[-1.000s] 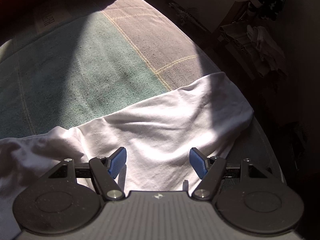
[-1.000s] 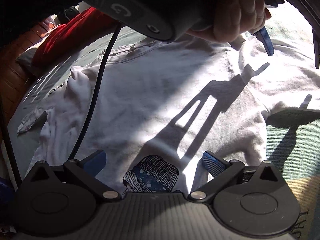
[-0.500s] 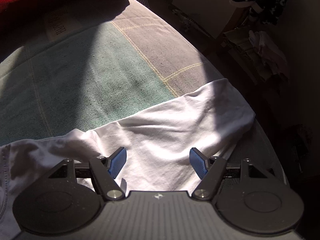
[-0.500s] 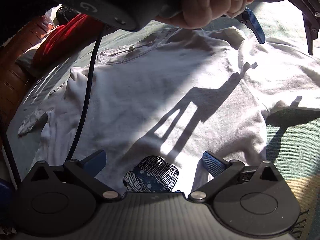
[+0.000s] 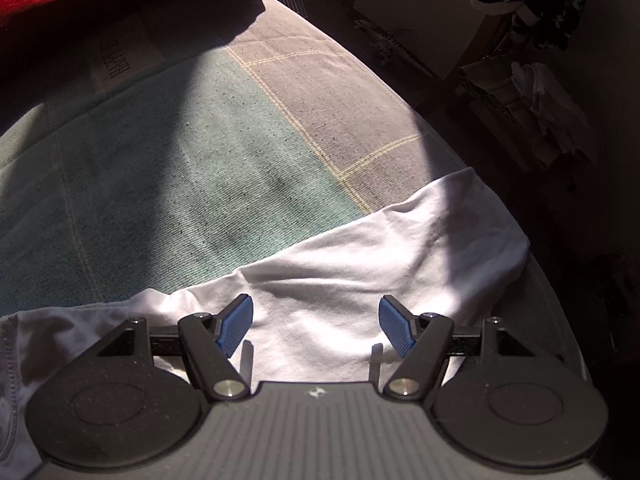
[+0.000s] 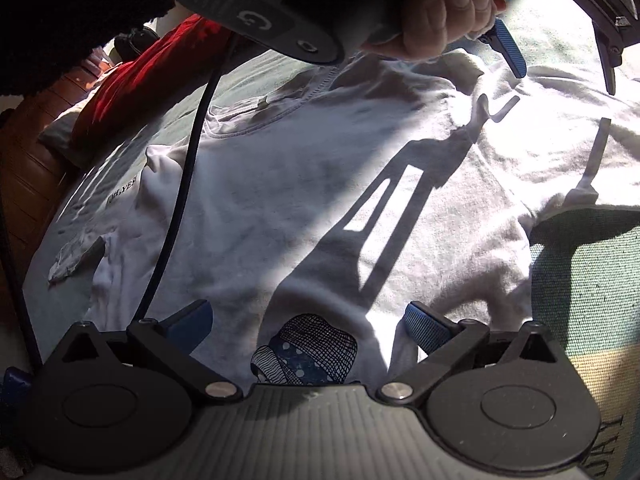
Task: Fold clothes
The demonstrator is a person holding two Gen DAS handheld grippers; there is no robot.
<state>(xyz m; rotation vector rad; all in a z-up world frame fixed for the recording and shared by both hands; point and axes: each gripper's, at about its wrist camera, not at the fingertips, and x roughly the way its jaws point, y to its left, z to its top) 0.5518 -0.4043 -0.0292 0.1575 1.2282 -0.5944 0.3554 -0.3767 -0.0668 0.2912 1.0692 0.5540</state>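
Left wrist view: sleeve lies straight ahead of the left claw (image 5: pixel 316 324), under its spread jaws.
On the bed (image 5: pixel 200 184), the white T-shirt (image 6: pixel 320 200) lies flat, its sleeve (image 5: pixel 380 256) running sideways toward the bed's edge. Both claws are released, gripping nothing; the right claw (image 6: pixel 308 326) hovers over the shirt's printed front, so the left is nearer the sleeve.

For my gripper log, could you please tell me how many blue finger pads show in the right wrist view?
3: two on the right gripper, pads at lower right and lower left, and one on the left gripper near the top; its other pad is hidden.
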